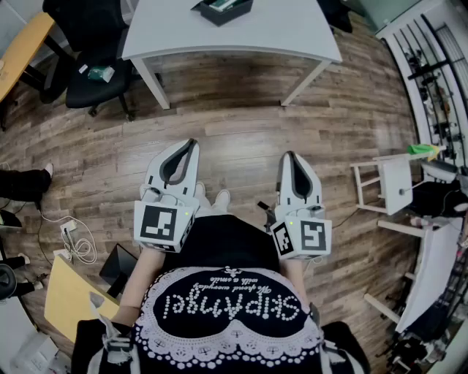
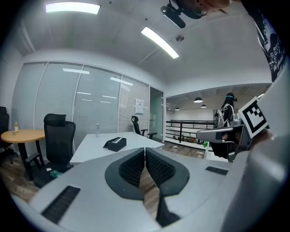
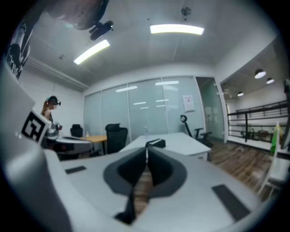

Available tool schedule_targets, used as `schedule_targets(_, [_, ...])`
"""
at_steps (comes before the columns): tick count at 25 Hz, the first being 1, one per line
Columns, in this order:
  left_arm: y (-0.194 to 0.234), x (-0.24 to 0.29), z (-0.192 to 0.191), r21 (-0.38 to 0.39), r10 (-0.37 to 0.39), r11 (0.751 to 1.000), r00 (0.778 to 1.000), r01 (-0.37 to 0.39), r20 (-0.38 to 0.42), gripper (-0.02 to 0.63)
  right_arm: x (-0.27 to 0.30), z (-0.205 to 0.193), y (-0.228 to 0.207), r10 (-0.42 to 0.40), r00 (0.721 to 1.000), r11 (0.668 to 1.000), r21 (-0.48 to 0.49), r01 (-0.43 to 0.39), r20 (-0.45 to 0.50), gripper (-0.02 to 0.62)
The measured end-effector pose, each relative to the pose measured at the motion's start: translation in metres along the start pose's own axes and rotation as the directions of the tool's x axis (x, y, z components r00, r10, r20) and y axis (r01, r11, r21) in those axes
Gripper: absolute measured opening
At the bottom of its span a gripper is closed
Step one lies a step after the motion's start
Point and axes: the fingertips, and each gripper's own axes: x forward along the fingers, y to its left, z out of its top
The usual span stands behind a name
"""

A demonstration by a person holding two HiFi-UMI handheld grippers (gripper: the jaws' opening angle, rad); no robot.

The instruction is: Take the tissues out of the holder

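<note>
The black tissue holder (image 1: 223, 9) stands on the white table (image 1: 219, 36) at the far end of the head view, with a pale tissue showing in its top. It also shows as a dark box (image 2: 115, 143) in the left gripper view and just past the jaw tips (image 3: 155, 143) in the right gripper view. Both grippers hang at waist height over the wooden floor, well short of the table. My left gripper (image 1: 191, 142) (image 2: 145, 149) is shut with nothing between its pads. My right gripper (image 1: 289, 155) (image 3: 147, 146) is shut and empty too.
A black office chair (image 1: 95, 69) stands left of the table, next to a round wooden table (image 1: 22, 44). A white stand (image 1: 395, 182) and shelving are at the right. Cables (image 1: 77, 245) lie on the floor at the left. Another person (image 3: 50, 113) stands off to the left.
</note>
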Motion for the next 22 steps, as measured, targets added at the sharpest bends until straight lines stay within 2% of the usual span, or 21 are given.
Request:
schedule_targets(16, [-0.018, 0.0, 0.004, -0.006, 0.0, 1.0, 1.0, 0.001, 0.017, 0.031, -0.012, -0.002, -0.011, 0.012, 1.0, 1.0, -0.009, -0.012, -0.004, 0.035])
schedule_targets(22, [-0.026, -0.001, 0.005, -0.005, 0.005, 1.0, 1.0, -0.005, 0.015, 0.031, -0.018, -0.003, -0.021, 0.026, 1.0, 0.999, 0.036, -0.026, 0.004, 0.035])
